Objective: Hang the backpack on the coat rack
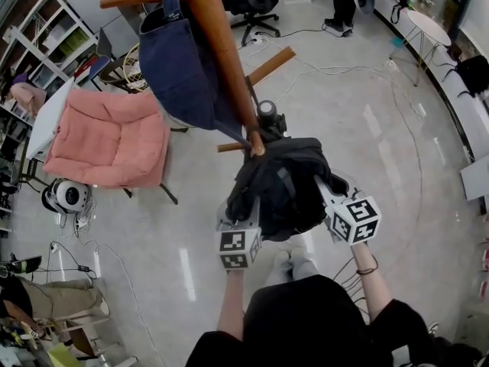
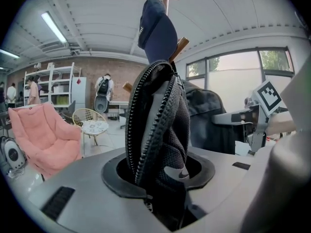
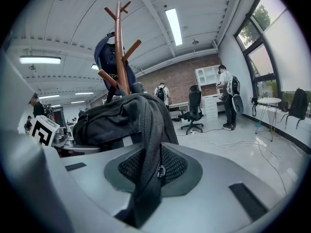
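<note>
A black backpack (image 1: 279, 186) hangs between my two grippers just under the tip of a lower peg (image 1: 258, 148) of the wooden coat rack (image 1: 221, 44). I cannot tell whether its top loop is over that peg. My left gripper (image 1: 231, 209) is shut on the backpack's zippered edge (image 2: 158, 130), which fills the gap between the jaws. On the other side, my right gripper (image 1: 322, 183) is shut on a mesh-backed strap (image 3: 146, 164). A navy bag (image 1: 179, 60) hangs from an upper peg, above the backpack.
A pink cushioned chair (image 1: 107, 140) stands to the left of the rack, with a wire chair (image 1: 134, 63) behind it. An office chair (image 1: 252, 2), a standing person (image 1: 342, 2) and a white round table (image 1: 428, 25) are further off. Cables (image 1: 344, 71) trail over the floor.
</note>
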